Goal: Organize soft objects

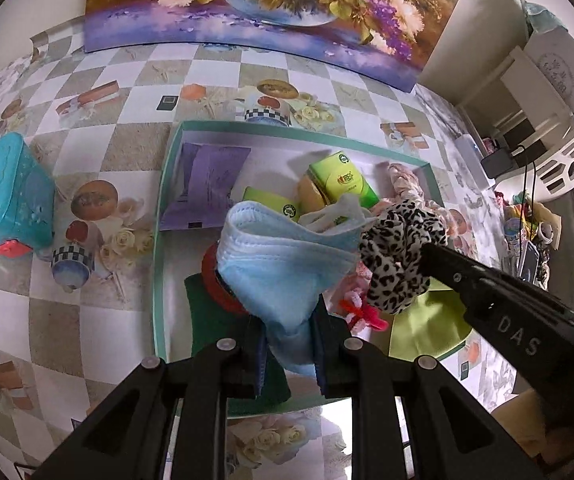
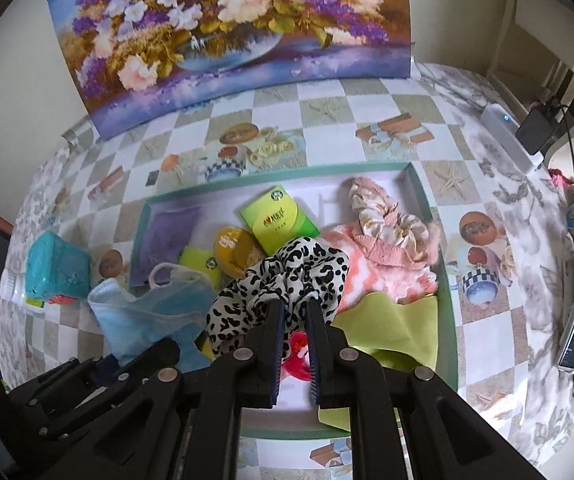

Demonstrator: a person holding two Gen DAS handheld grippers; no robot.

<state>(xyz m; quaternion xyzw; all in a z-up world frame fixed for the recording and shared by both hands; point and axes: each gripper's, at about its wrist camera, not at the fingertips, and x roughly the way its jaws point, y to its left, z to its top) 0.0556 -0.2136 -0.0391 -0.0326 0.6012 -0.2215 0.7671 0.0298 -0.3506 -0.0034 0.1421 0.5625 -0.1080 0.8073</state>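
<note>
Left gripper [image 1: 289,344] clamps the limp, light mask [image 1: 279,264] by its folded end and right gripper [image 2: 295,320] pinches the soft scrunchie [image 2: 283,280], both above the tray [image 2: 449,304], scrunchie at mask's 3 o'clock.

The blue face mask [image 1: 275,264] hides most of a red item [image 1: 217,284] and part of the dark green cloth [image 1: 211,320] below it. The leopard scrunchie [image 2: 283,284] covers part of the pink-red fluffy piece [image 2: 297,354]. Print on the green packets [image 2: 279,220] is too small to read. The painting [image 1: 247,4] is cut off by the top edge.
</note>
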